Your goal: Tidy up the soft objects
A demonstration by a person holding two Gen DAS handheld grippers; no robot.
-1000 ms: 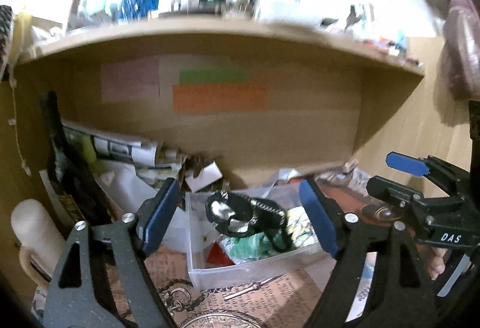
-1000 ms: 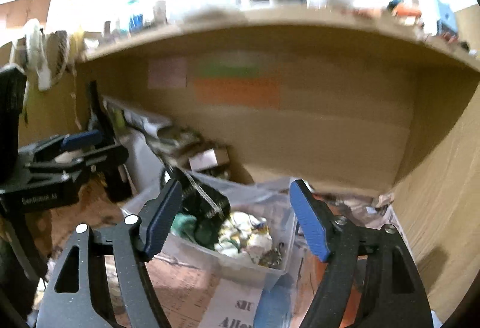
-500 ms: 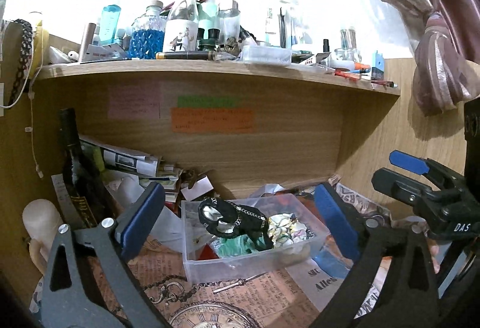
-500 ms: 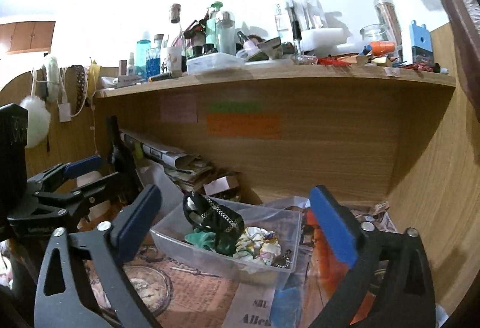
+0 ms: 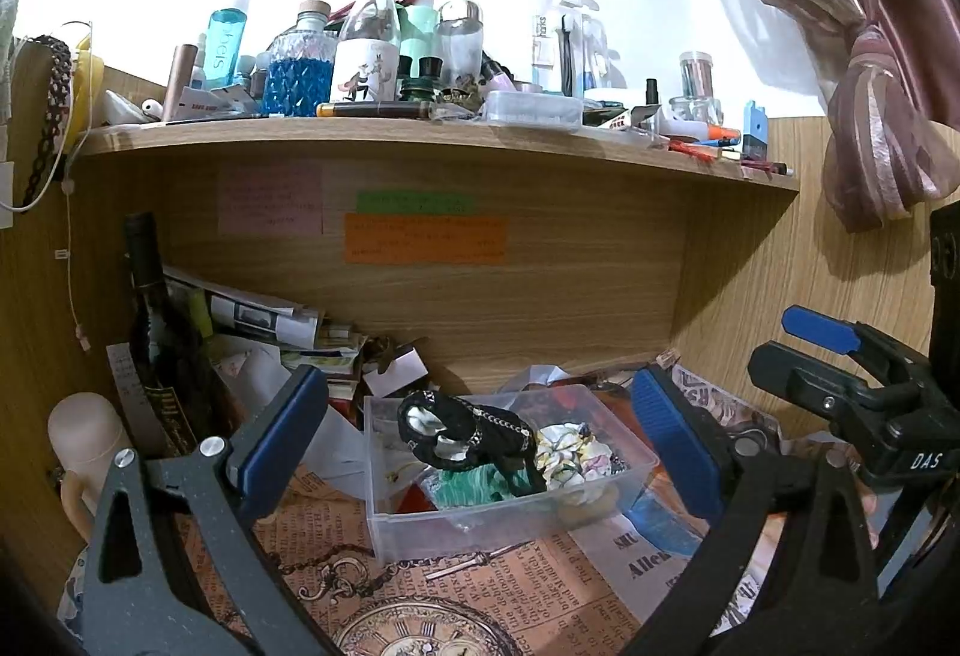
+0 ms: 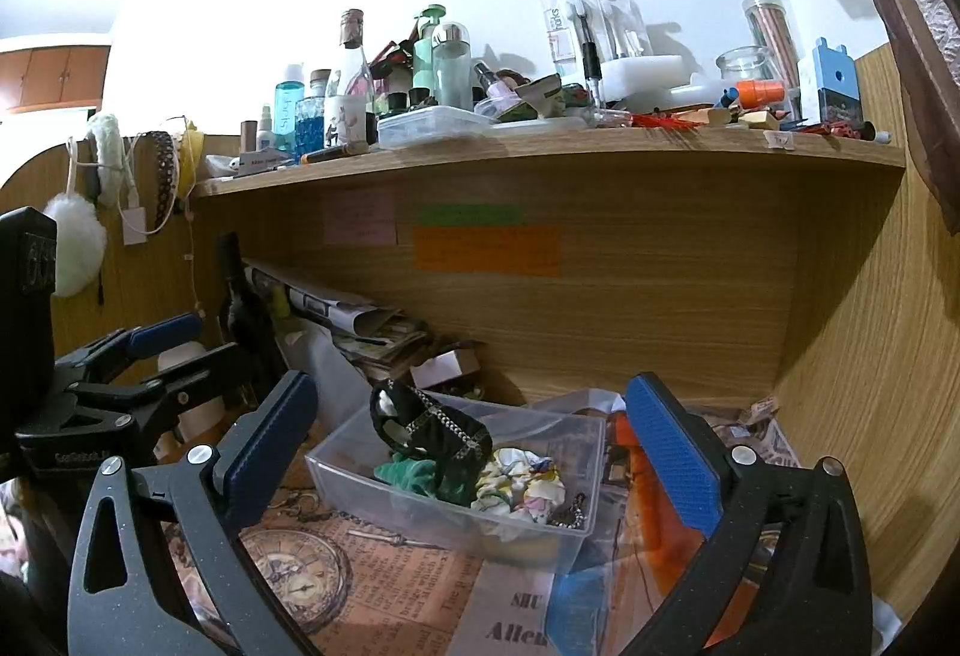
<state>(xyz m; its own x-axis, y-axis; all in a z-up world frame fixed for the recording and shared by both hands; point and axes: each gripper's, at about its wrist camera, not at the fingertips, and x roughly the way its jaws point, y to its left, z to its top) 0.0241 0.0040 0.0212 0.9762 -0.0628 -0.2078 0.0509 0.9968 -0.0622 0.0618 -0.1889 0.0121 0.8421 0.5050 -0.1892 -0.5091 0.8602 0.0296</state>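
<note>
Clear tub (image 5: 498,512) of soft things straight ahead of left tongs (image 5: 489,437), slightly left of right tongs (image 6: 486,443). Both tongs spread wide, empty. Black headband (image 5: 465,431) slanting across tub.

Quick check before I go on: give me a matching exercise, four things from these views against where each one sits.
Things:
1. black scrunchie
2. blue-filled bottle
3. orange note
4. dark wine bottle

Places:
A. stuck on the back panel under the shelf
B. on top of the shelf
C. in the clear bin
D. standing at the left of the nook, below the shelf

Pairs: 1-C, 2-B, 3-A, 4-D
</note>
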